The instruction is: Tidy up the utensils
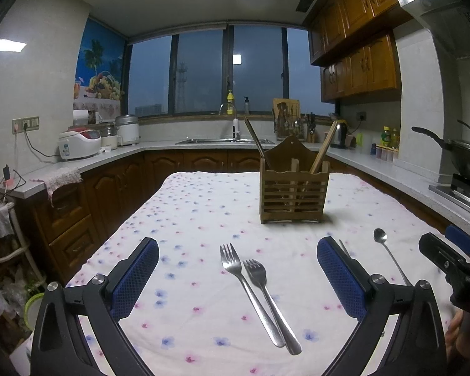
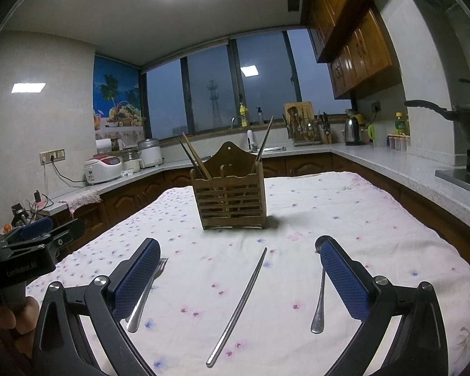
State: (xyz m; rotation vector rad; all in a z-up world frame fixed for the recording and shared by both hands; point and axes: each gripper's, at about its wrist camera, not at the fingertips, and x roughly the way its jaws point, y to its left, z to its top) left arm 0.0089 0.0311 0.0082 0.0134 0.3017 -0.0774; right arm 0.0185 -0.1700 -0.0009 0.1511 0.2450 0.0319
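A wooden slatted utensil holder [image 1: 293,195] stands on the flowered tablecloth [image 1: 203,213], with chopsticks [image 1: 255,142] leaning in its compartments. Two steel forks [image 1: 257,294] lie side by side between the open fingers of my left gripper [image 1: 237,277]. A long-handled spoon [image 1: 388,252] lies to the right. In the right wrist view, a metal chopstick [image 2: 239,305] lies between the open fingers of my right gripper [image 2: 239,279], with the holder [image 2: 232,200] beyond. A fork [image 2: 145,294] shows by the left finger and the spoon handle [image 2: 319,304] by the right finger. Both grippers are empty.
Kitchen counters run around the table, with rice cookers [image 1: 80,144], a sink [image 1: 225,140], a kettle [image 1: 340,133] and a wok [image 1: 463,156] on the stove at the right. The right gripper's body [image 1: 454,260] is at the left view's right edge.
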